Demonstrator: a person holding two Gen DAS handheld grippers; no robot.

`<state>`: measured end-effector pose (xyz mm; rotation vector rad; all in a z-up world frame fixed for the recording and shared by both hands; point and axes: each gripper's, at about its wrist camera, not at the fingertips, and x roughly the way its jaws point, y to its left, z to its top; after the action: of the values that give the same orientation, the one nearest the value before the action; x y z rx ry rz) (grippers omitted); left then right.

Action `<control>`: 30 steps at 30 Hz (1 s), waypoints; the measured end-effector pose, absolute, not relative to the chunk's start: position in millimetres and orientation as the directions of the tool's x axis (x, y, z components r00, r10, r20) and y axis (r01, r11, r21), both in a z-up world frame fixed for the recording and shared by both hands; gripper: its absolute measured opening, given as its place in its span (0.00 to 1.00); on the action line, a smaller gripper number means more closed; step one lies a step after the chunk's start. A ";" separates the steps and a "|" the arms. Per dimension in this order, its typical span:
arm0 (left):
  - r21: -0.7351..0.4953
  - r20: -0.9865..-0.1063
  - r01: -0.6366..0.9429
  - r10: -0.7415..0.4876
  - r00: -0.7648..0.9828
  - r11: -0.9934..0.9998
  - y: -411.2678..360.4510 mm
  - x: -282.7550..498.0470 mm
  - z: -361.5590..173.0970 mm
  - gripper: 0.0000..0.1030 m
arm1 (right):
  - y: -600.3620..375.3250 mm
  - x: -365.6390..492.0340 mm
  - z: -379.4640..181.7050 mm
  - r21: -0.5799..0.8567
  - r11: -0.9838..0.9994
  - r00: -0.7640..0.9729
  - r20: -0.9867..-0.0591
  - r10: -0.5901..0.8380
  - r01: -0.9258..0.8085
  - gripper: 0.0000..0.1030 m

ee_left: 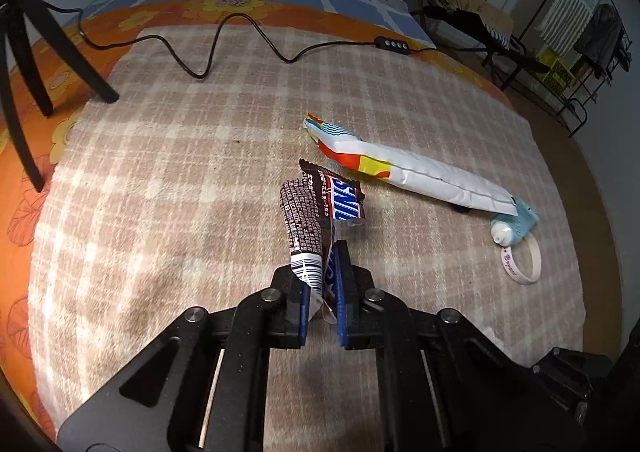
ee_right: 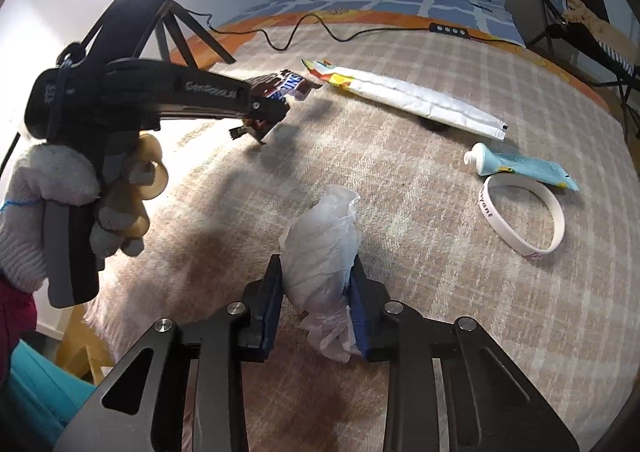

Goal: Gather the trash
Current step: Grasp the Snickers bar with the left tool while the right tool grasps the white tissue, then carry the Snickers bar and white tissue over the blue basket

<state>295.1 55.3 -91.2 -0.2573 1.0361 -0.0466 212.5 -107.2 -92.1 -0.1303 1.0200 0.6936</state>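
A brown candy bar wrapper [ee_left: 316, 212] stands up from the checked blanket [ee_left: 180, 172], and my left gripper [ee_left: 323, 284] is shut on its lower end. In the right wrist view the same wrapper [ee_right: 280, 86] sticks out of the left gripper [ee_right: 264, 120], held by a gloved hand [ee_right: 48, 188]. A crumpled clear plastic wad [ee_right: 322, 240] sits between the blue pads [ee_right: 272, 300] of my right gripper [ee_right: 316, 292], which is shut on it. A long white snack bag [ee_left: 416, 172] [ee_right: 416, 98] lies on the blanket to the right.
A small tube [ee_right: 516, 166] and a white wristband [ee_right: 524, 212] lie at the right of the blanket. A black cable with an inline switch [ee_left: 392, 43] runs across the far side. Tripod legs [ee_left: 36, 64] stand at the left. A rack with clothes [ee_left: 580, 32] stands beyond the bed.
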 end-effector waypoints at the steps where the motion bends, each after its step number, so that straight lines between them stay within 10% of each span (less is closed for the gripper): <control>1: -0.232 -0.843 -0.083 -0.158 0.514 0.969 55.4 291.9 -88.8 0.08 | -108.2 210.9 -89.7 0.211 0.781 0.336 -0.815 0.473 -0.588 0.26; 30: -0.268 -0.796 0.001 -0.222 0.563 0.963 40.1 105.1 -3.1 0.08 | -155.7 81.4 -23.2 0.227 0.734 0.363 -0.752 0.550 -0.640 0.26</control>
<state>105.1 40.1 -3.1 -0.2488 0.9661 -0.1332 81.4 -155.7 -23.2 -0.1112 0.9219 0.7675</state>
